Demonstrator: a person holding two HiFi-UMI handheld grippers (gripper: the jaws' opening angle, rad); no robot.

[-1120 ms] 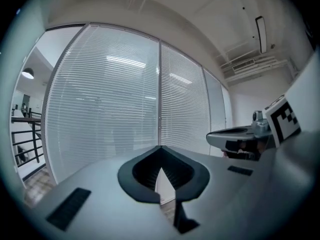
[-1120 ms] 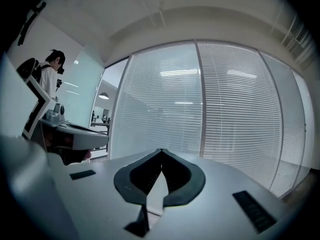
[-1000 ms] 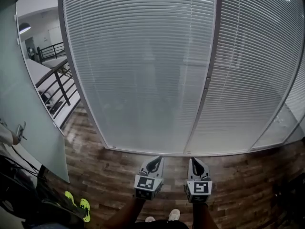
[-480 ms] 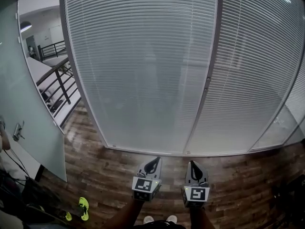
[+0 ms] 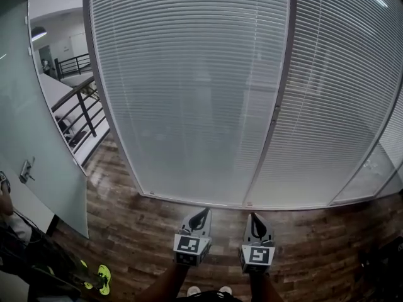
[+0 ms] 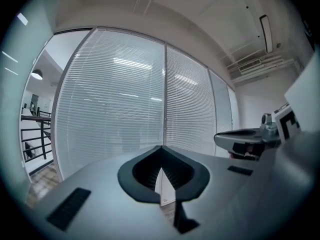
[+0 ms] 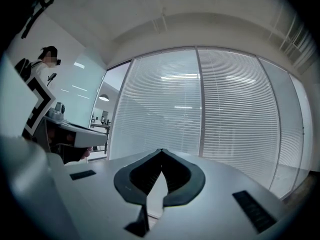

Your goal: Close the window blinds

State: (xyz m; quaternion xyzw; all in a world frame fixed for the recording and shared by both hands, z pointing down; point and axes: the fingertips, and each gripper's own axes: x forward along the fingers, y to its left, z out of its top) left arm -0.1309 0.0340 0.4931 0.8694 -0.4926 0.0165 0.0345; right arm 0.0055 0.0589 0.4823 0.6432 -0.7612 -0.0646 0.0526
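Blinds down, both grippers clenched empty

The window blinds [image 5: 189, 93] hang full-length over the glass, with faint shapes showing through the slats. That suits slats awaiting a last tilt or ones already shut. Left gripper [image 5: 203, 211] and right gripper [image 5: 253, 216] point level, well short of them, fingers pressed together on nothing; no wand or cord shows.

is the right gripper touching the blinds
Apart. The right gripper view shows the right gripper with jaws shut and the blinds standing well beyond their tips, whole panels in sight.
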